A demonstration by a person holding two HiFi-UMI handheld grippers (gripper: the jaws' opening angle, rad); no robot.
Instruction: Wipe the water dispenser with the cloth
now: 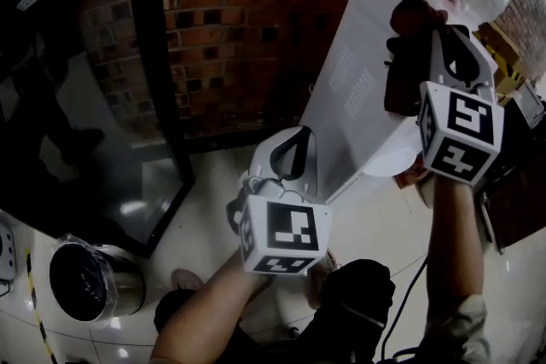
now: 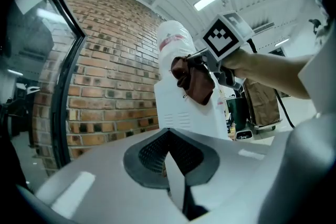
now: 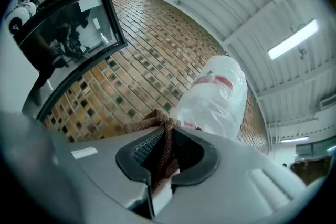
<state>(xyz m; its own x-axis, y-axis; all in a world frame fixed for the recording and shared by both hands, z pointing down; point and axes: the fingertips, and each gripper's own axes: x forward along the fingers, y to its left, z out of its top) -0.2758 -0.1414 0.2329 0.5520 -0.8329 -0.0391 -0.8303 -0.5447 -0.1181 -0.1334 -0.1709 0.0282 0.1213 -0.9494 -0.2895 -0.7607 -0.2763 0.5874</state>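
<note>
- Left gripper [image 1: 294, 151]: nearest the body, held level and low in the head view. Its jaws are together with nothing between them. It is aimed at the dispenser's side panel and looks well short of it.
- Right gripper [image 1: 431, 43]: raised higher. Its jaws are narrow and pinched on a brown cloth [image 1: 399, 81], with a bunch of the fabric poking out past the tips.
- Cloth: from the left gripper view it hangs against the upper corner of the white water dispenser [image 2: 178, 107], just under the neck. I cannot tell whether it is actually pressing on the surface.
- Water bottle [image 3: 215, 97]: wrapped in clear plastic and seated on top of the dispenser, just beyond the cloth.
- Brick wall [image 1: 247, 21]: behind the dispenser. A black-framed glass door [image 1: 162, 81] stands to the left, and a lined bin [image 1: 81, 281] sits on the floor.
- Progress (a judgement): the cloth is in hand and brought to the top of the unit, so wiping is at or near its start. No streaks or cleaned patches show. The side panel, the front and the lower body all look left to do.
</note>
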